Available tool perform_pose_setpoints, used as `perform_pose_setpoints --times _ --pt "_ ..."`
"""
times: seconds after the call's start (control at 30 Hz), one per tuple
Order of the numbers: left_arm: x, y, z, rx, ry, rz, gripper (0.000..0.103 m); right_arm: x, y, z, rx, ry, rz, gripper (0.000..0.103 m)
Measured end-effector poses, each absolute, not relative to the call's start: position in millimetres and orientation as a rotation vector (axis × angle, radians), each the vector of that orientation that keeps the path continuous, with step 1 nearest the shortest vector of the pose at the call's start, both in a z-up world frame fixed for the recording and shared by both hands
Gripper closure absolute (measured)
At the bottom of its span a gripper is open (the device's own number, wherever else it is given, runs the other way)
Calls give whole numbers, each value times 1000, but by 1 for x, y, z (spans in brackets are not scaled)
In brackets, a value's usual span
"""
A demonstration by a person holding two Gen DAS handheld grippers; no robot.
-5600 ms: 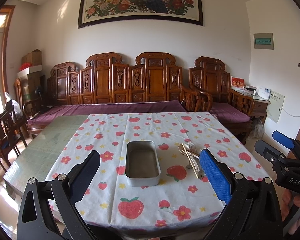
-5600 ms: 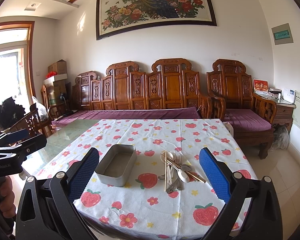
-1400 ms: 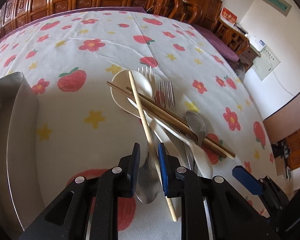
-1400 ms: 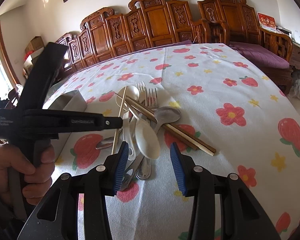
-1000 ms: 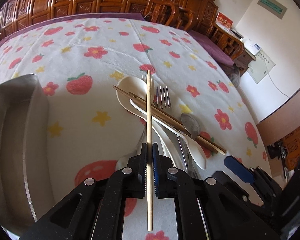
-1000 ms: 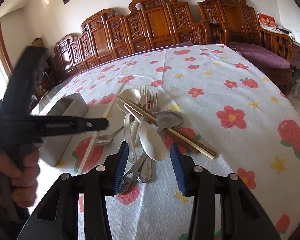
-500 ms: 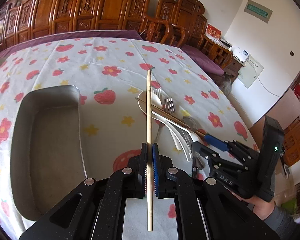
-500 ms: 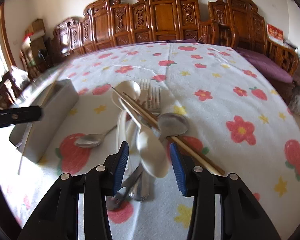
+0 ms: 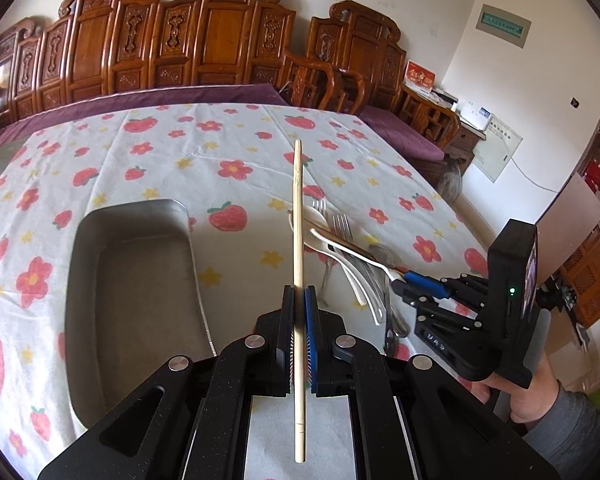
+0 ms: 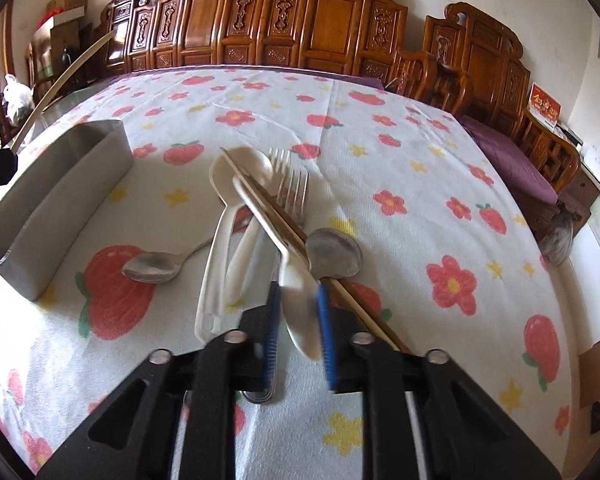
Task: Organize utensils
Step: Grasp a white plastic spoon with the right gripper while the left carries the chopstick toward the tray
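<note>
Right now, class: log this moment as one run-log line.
left gripper: shut on chopstick | right gripper: closing around white spoon | tray: empty

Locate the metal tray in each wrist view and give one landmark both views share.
Left wrist: the metal tray sits lower left, open side facing the camera, left of the chopstick clamped in the left tool.
Right wrist: the tray lies at the left edge, seen side-on.
Shared landmark: the pile of forks and spoons on the strawberry tablecloth.

Home: carved wooden sofa, tablecloth.
</note>
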State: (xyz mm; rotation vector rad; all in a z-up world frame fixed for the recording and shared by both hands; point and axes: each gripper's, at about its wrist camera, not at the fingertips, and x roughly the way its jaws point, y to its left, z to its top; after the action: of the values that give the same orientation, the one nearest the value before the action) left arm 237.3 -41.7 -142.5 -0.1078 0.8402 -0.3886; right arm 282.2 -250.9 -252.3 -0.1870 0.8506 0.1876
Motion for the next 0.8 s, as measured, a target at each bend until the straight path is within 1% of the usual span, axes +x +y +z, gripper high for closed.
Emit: perform_pose_setpoints --times 0.03,0.07,0.13,0.33,0.47,0.8 --pt "237 -39 -141 -111 837 -386 99 281 -251 -249 -194 849 189 90" --pt "237 -37 -139 -115 832 -383 99 281 -250 -248 -200 847 189 98" --pt "235 -32 -136 -118 822 -378 99 281 -250 -245 -215 856 191 100" --pt "232 -20 -125 -121 793 -365 99 279 -256 -239 -215 873 185 101" --pt "230 -6 -119 -108 782 -351 99 269 -253 -223 -202 850 198 101" --pt "245 28 -132 -85 848 -293 99 253 -232 -185 -202 789 242 101"
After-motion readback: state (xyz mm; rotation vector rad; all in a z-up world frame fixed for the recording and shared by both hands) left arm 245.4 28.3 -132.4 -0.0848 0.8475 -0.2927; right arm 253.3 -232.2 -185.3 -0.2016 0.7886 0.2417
